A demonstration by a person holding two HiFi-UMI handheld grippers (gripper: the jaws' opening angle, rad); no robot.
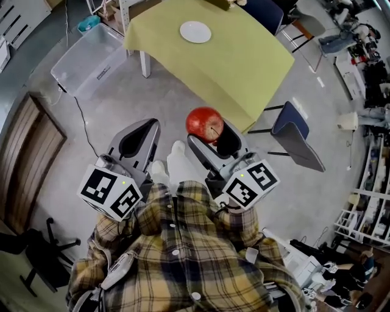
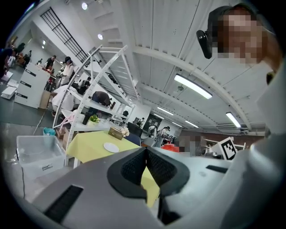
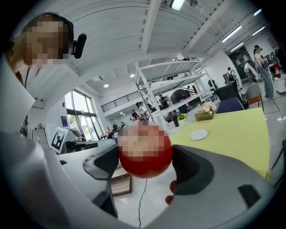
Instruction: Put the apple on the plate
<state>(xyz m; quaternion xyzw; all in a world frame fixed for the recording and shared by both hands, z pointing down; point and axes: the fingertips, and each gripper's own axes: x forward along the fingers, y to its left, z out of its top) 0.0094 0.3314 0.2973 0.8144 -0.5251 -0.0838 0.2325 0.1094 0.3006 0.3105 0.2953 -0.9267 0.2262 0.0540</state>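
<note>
A red apple [image 1: 205, 124] is clamped between the jaws of my right gripper [image 1: 209, 129], held over the grey floor short of the table. In the right gripper view the apple [image 3: 145, 159] fills the gap between the dark pads. A white plate [image 1: 195, 31] lies on the yellow-green tablecloth [image 1: 244, 61] far ahead; it also shows small in the right gripper view as the plate [image 3: 198, 134] and in the left gripper view as the plate [image 2: 111, 147]. My left gripper [image 1: 143, 129] hangs beside the right one, its pads [image 2: 134, 166] pressed together with nothing between them.
A clear plastic bin [image 1: 91, 58] stands on the floor left of the table. A blue chair [image 1: 292, 131] is at the table's near right corner, another chair [image 1: 268, 12] at the far side. A wooden door panel [image 1: 27, 152] lies to the left. Shelving [image 2: 105, 80] stands behind the table.
</note>
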